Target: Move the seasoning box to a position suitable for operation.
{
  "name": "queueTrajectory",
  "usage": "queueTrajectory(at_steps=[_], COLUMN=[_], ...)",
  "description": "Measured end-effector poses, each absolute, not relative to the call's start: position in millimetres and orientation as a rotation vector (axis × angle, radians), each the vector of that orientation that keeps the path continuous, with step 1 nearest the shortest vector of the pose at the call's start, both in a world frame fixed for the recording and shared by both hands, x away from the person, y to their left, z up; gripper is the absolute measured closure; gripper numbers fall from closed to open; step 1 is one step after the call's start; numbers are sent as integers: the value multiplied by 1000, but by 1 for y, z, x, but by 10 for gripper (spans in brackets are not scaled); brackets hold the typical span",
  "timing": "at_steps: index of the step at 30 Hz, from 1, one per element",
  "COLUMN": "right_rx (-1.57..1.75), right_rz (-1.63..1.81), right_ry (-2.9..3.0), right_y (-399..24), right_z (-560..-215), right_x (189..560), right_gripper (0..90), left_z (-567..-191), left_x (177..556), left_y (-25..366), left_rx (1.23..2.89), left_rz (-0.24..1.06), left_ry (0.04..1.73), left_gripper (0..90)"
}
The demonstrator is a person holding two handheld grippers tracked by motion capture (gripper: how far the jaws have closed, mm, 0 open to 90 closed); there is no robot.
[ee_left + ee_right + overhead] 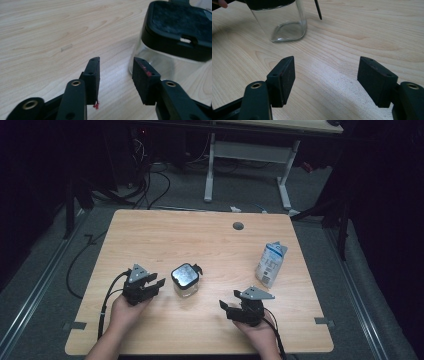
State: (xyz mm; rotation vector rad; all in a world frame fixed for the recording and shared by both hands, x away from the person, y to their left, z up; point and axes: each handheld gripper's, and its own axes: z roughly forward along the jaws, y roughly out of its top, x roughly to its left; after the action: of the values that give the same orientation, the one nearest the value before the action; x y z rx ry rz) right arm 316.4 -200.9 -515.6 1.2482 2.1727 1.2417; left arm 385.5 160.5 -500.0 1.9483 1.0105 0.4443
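Just off the tips of the left gripper (156,283) stands the glass jar (185,281), upright on the wooden table (215,245), its black lid (184,274) seated on top. From the left gripper view, the jar (160,60) sits ahead and to the right of the right-hand finger (145,80), close by but not touching it, and nothing lies between the two pads, just bare wood. Those jaws are partway apart, narrower than the other pair, and grasping nothing.

Over to the right gripper (226,307): its fingers are spread wide and released, with empty tabletop in the gap. From the right gripper view, the jar (284,23) stands well beyond the left-hand finger (283,76), up and to the left of it, clear glass with nothing visible inside. A thin black tab (318,9) hangs down from the lid beside the jar's right wall.

Farther from both pairs of fingers, off past the right gripper toward the table's far right side, a small white and blue carton (271,264) stands on its own, well apart from the jar. Each gripper sits in a hand, left hand (125,312) and right hand (257,330), both low over the table's near edge.
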Motion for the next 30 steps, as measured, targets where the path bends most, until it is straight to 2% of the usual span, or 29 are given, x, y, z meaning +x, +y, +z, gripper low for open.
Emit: queueTrajectory(at_steps=[5,6,8,11,12,13,16,20,30], right_rx=[1242,1242,1230,1218,1218,1208,1199,1197,1209], right_rz=[1231,1231,1223,1228,1228,1231,1237,1225,1199], right_ry=[2169,2169,2170,2169,2169,2169,2172,2173,2183], right_y=[-201,-201,-200,-200,-200,-201,-202,-202,-200], right_z=[-516,-516,-516,-516,-516,-516,-515,-516,-519], right_x=[316,316,316,315,315,314,313,312,313], right_gripper=[339,339,361,437,437,485,658,728,689], left_z=[-501,-502,-504,-505,-506,-507,-509,-510,-510], left_x=[398,400,407,410,412,413,413,412,404], left_y=[155,154,149,147,146,145,139,135,134], left_rx=[1919,1919,1921,1910,1905,1902,1910,1915,1908], left_rz=[413,407,418,408,401,392,387,387,365], left_ry=[1017,1014,1016,1019,1020,1015,986,973,942], left_gripper=[718,718,791,874,874,900,900,900,900])
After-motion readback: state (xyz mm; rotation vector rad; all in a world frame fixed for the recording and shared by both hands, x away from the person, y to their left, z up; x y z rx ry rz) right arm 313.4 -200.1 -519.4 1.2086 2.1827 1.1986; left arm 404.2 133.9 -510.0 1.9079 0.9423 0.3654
